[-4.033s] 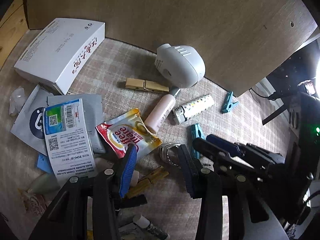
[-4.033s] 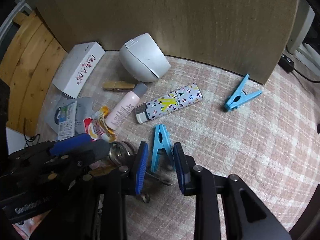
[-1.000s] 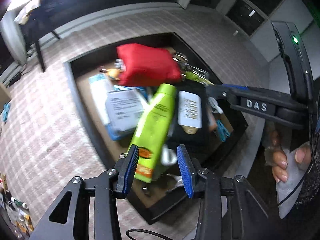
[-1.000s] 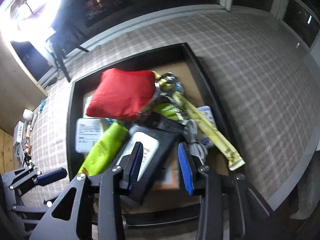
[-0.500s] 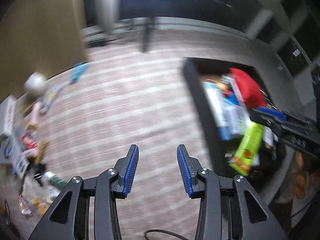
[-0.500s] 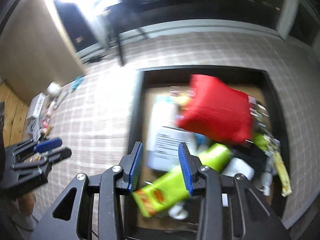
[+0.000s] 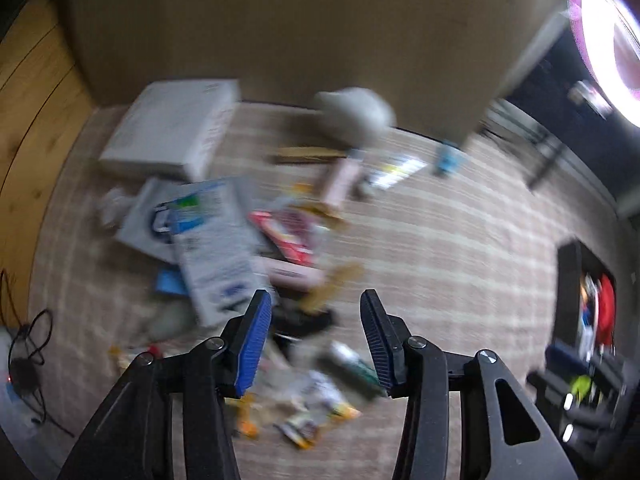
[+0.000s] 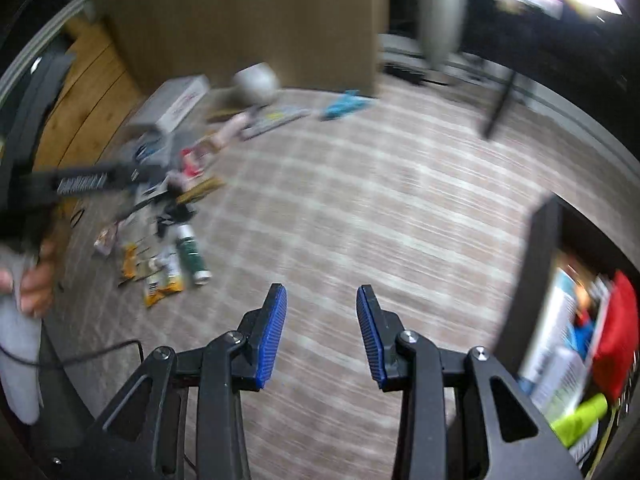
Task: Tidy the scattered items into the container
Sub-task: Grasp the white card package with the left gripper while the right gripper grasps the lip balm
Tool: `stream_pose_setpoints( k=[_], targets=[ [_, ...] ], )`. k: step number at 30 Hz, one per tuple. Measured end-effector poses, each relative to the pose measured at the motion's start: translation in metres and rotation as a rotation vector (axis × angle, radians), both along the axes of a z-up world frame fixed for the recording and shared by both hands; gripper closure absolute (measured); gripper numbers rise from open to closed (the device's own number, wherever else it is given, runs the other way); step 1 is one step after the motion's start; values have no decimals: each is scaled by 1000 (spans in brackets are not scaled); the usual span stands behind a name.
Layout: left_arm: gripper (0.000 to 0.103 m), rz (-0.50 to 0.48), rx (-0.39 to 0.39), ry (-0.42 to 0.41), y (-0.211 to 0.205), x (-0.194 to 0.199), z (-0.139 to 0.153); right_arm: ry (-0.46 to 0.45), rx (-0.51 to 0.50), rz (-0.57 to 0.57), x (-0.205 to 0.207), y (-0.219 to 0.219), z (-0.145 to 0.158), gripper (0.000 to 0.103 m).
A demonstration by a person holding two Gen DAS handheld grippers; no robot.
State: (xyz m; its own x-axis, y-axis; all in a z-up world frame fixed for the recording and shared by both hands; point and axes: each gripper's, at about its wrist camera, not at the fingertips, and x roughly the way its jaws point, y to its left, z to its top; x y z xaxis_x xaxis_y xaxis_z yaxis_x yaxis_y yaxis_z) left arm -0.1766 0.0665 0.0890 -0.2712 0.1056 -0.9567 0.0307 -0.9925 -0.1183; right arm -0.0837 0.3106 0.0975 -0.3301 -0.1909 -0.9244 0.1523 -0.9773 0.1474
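Clutter lies blurred on checked cloth; tongs empty.

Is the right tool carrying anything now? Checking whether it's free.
No, the right tool is open, with only bare plaid tablecloth between its fingers.

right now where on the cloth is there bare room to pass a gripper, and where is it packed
Bare: the wide checked cloth between the pile on the left and the black tray on the right, under the open right gripper. Crowded: around the white box, packets and the green tube; the tray is heaped too. The left gripper hangs open over the pile.
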Motion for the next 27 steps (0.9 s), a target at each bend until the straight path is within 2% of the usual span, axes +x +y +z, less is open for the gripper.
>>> stream_pose_setpoints(
  k=[6,11,22,27],
  targets=[
    [58,113,18,-58,-36,-23,-23,-35,-2,125,-17,-60,-19,67],
    [55,139,11,-74,-41,-33,-37,-62,8,178,-28,-93,-36,67],
    [52,139,-26,-89,-32,-39,-51,-80,38,214,-42,-117,-53,67],
    [45,131,-64,-98,-23,-38,-58,-87,66,246,-42,-127,-58,67]
  ],
)
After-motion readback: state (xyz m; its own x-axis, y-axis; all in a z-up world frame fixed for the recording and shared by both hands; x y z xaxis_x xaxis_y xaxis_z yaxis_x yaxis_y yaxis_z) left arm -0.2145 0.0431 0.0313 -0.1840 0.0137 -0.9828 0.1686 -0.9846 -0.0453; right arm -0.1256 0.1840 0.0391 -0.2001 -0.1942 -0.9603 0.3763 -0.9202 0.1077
